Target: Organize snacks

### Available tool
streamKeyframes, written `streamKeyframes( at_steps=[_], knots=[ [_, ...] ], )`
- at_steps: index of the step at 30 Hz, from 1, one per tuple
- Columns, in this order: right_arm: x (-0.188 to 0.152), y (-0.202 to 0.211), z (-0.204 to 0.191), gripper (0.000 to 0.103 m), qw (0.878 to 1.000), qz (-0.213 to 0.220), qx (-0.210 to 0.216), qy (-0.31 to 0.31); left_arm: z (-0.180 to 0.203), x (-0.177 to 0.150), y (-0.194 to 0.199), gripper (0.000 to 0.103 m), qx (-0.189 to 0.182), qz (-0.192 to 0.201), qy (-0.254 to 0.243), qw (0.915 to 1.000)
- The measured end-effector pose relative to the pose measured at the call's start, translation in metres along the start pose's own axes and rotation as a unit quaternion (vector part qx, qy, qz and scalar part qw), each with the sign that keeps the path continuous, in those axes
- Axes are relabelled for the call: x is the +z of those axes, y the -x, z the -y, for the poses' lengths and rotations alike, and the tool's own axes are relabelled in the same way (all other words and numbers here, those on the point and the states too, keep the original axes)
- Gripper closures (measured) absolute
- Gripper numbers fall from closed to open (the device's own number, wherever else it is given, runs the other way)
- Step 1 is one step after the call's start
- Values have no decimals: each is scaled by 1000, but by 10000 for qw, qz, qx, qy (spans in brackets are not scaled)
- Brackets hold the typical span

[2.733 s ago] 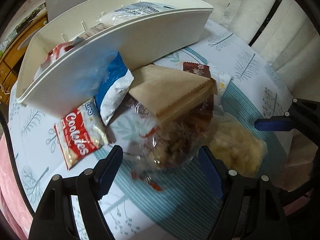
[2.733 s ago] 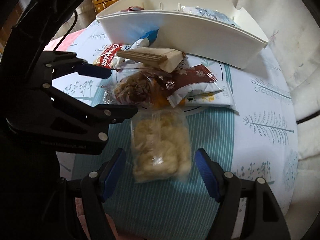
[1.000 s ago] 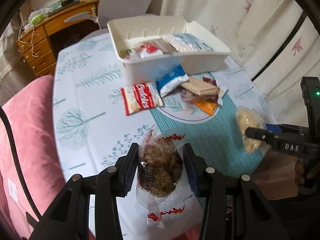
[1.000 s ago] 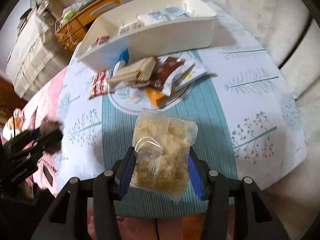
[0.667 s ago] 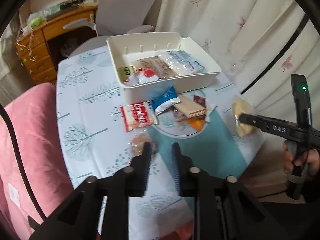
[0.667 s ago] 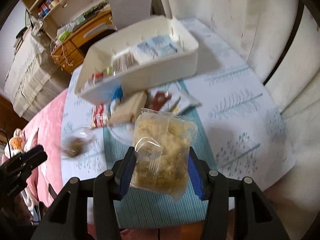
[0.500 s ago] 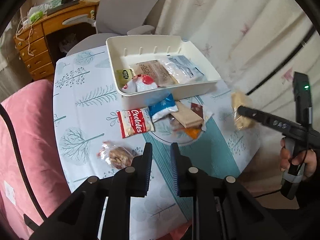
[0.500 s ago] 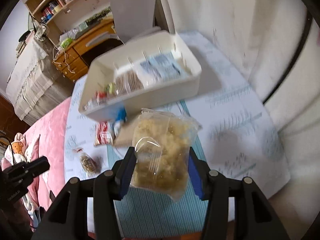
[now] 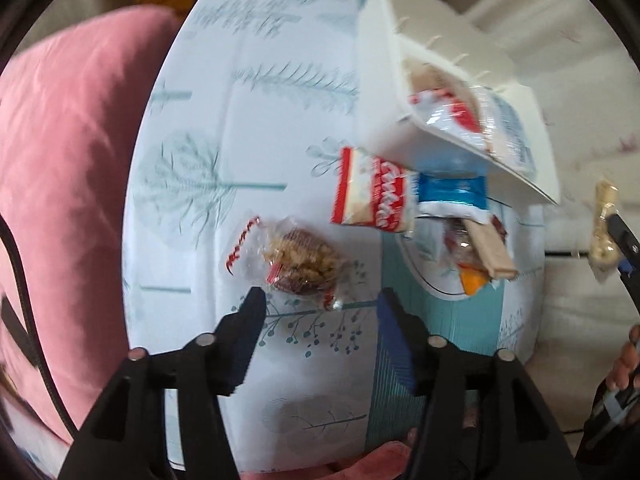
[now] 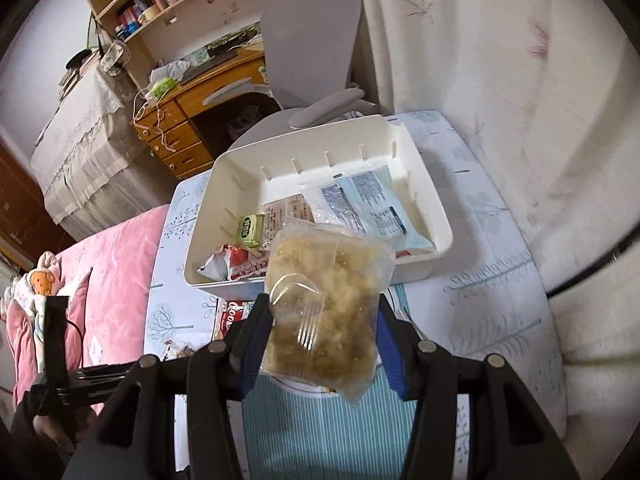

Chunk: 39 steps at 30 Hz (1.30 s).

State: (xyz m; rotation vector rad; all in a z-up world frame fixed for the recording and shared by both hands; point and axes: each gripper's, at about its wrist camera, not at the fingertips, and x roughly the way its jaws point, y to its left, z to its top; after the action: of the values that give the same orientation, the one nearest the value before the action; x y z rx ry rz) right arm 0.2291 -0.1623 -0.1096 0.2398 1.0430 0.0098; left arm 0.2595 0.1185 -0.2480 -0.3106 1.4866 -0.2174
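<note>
While the left tool (image 9: 318, 306) is spread, jaws just opened, above a brown snack bag (image 9: 298, 258) on the table (image 9: 256, 128), a pale snack bag (image 10: 324, 312) is pinched by the right tool (image 10: 322, 326), near the white bin (image 10: 434, 208).

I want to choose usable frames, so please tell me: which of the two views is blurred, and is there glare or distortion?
Left wrist view: motion blur smears the white bin and the red cookie pack; the left gripper looks sharper. Right wrist view: mostly sharp, with glare streaks on the clear bag held in the right gripper. Both views: strong fisheye bending and dark round corners.
</note>
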Motion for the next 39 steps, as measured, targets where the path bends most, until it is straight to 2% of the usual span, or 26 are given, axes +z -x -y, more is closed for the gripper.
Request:
streamKeyframes(
  at_steps=[3, 10, 16, 20, 23, 25, 33, 39],
  knots=[
    [9, -13, -1, 53, 9998, -149, 69, 71, -3, 3, -18, 41, 90, -206, 228, 9995],
    [21, -39, -3, 53, 9983, -443, 177, 337, -12, 12, -52, 40, 225, -462, 840, 9951],
    [31, -53, 0, 53, 9973, -476, 206, 517, -12, 20, -57, 41, 170, -361, 1027, 9939],
    [36, -60, 4, 53, 9974, -450, 226, 518, -14, 23, -61, 44, -13, -283, 1312, 9910],
    [38, -62, 7, 53, 9976, -437, 229, 491, -12, 28, -62, 47, -59, -169, 1305, 9913],
    [39, -64, 8, 53, 9977, -428, 233, 478, -10, 30, -62, 54, -89, -69, 1275, 9918],
    [38, -62, 13, 53, 9982, -365, 303, 360, -1, 45, -58, 59, -110, 172, 1284, 9915],
    [36, -60, 15, 53, 9986, -306, 321, 285, 1, 36, -49, 65, -14, 242, 1139, 9932]
  ],
)
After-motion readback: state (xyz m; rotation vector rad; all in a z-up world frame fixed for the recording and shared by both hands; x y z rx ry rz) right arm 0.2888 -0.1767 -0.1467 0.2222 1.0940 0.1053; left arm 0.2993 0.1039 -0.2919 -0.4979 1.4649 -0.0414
